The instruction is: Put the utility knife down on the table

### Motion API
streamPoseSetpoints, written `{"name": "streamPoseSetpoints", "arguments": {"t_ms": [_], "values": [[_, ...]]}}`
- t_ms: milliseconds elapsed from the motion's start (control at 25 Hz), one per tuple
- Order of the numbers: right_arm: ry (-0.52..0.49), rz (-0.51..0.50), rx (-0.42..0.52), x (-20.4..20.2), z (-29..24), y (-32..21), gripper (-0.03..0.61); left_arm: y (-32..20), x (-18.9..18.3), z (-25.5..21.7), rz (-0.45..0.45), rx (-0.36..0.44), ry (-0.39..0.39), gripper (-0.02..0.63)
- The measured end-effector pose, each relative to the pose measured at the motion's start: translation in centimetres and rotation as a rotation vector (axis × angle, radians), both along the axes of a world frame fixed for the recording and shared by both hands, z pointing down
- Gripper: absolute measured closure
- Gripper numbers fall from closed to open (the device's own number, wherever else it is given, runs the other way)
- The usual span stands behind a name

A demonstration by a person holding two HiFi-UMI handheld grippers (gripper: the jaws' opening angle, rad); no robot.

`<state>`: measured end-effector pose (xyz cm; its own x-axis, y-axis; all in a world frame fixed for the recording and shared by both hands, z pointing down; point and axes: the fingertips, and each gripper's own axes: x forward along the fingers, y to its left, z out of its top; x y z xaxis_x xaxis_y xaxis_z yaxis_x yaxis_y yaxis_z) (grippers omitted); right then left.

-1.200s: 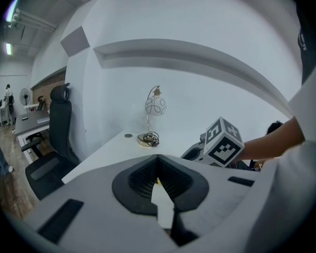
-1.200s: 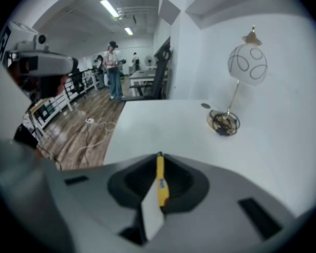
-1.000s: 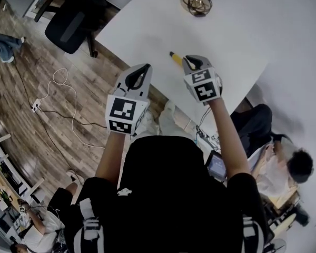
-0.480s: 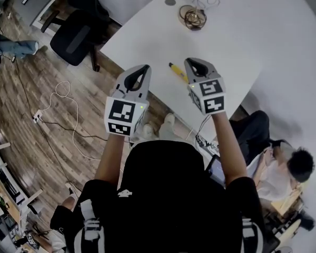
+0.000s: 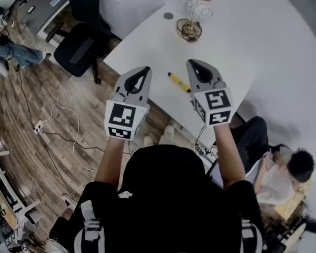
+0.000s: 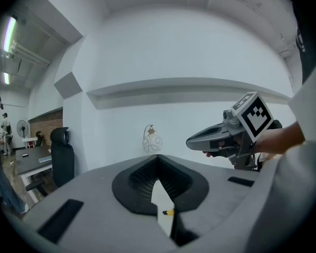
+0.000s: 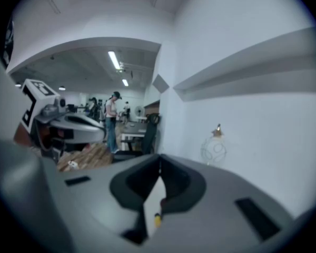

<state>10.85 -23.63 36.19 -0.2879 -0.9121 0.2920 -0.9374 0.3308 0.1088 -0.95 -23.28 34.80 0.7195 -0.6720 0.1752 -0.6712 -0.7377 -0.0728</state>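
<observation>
Utility knife [image 5: 179, 82] farther from right tool [image 5: 192, 62]

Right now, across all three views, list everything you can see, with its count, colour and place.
table: one, white, centre and right
knife: one, yellow, lying on the table near its front edge
wire ornament: one, gold, far end of the table
disc: one, grey, on the table left of the ornament
chair: one, black, on the floor left of the table
cable: one, white, on the wooden floor
seated person: one, lower right
left gripper: one, grey, shut and empty, left of the knife
right gripper: one, grey, shut and empty, right of the knife
</observation>
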Motion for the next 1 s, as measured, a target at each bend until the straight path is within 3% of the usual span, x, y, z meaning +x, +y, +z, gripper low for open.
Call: {"name": "streamPoseSetpoints", "arguments": {"t_ms": [560, 1000], "values": [[0.003, 0.019, 0.2, -0.1, -8.3, 3.6, 0.543, 2.1, -0.7, -5.6, 0.0, 0.141, 0.032, 0.597], [-0.035, 0.021, 0.246, 0.1, -9.8, 5.0, 0.543, 3.4, -1.6, -7.9, -0.012, 0.197, 0.031, 0.597]]}}
